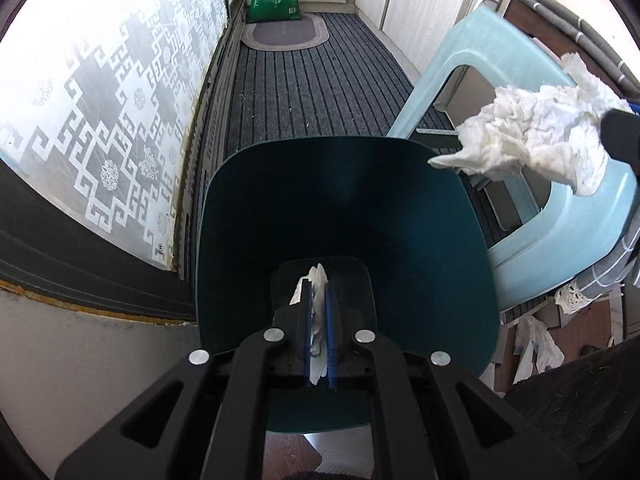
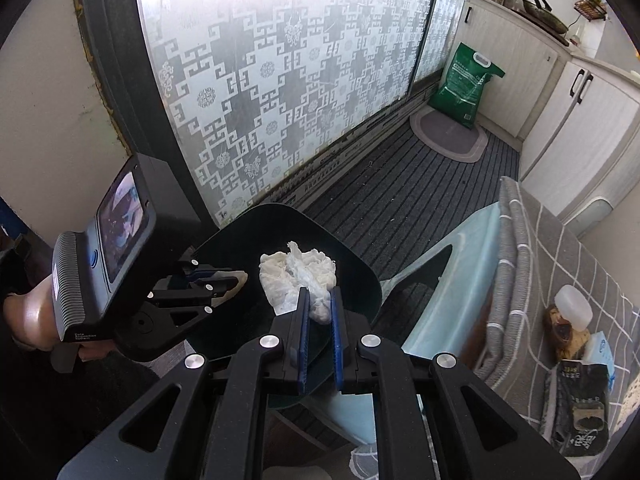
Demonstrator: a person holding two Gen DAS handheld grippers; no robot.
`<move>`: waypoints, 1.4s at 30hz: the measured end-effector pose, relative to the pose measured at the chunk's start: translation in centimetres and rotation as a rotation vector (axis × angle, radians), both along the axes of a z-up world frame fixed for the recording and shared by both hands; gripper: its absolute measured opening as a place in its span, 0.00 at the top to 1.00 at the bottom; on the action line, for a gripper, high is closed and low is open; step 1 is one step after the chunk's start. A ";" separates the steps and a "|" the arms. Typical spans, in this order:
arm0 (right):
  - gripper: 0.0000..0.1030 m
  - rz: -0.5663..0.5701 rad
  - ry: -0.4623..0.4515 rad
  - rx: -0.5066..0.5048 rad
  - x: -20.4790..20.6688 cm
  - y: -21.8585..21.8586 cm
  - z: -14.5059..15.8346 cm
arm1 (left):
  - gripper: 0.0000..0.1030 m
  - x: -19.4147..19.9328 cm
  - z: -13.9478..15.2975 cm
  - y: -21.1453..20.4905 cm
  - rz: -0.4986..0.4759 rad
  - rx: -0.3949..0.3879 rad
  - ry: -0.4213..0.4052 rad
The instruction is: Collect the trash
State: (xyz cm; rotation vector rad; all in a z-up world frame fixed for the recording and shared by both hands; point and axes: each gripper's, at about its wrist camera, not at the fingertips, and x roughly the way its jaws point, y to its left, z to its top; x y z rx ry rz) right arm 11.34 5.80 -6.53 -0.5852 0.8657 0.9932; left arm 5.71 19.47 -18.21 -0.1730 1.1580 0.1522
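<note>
Both grippers hung over the open dark-teal bin. The left gripper pinched a small tissue scrap directly above the bin's mouth. The right gripper clamped a larger crumpled tissue wad above the bin's far rim.

Crumpled white tissue paper, smooth dark-teal plastic bin, ribbed grey carpet.

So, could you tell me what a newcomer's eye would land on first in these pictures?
Probably the dark teal bin, open-mouthed below both grippers. Next, the crumpled white tissue wad pinched in the right gripper above the bin's mouth, and a smaller tissue scrap clamped in the left gripper. Behind runs the frosted patterned glass door.
</note>
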 end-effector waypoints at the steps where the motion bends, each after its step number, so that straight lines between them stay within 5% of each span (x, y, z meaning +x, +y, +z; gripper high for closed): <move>1: 0.91 0.002 0.009 -0.010 0.0 0.3 -0.4 | 0.93 -0.1 -0.2 0.1 0.002 -0.001 0.005; 7: 0.91 -0.007 0.064 -0.075 0.0 2.2 -2.9 | 0.90 -0.2 -1.0 0.3 -0.011 -0.021 0.007; 9: 0.91 -0.009 0.052 -0.106 -0.1 2.6 -3.6 | 0.71 -0.1 -0.9 0.6 -0.009 -0.028 -0.010; 17: 0.91 -0.031 0.055 -0.156 0.6 3.0 -5.5 | 0.73 -1.0 2.7 1.2 0.021 -0.017 -0.123; 31: 0.91 0.021 0.097 -0.201 -0.6 4.1 -9.7 | 0.83 -5.0 13.3 2.4 0.129 -0.005 -0.478; 42: 0.91 0.055 0.105 -0.267 -1.3 5.2 -13.8 | 0.84 -6.4 18.1 1.7 0.128 0.005 -0.611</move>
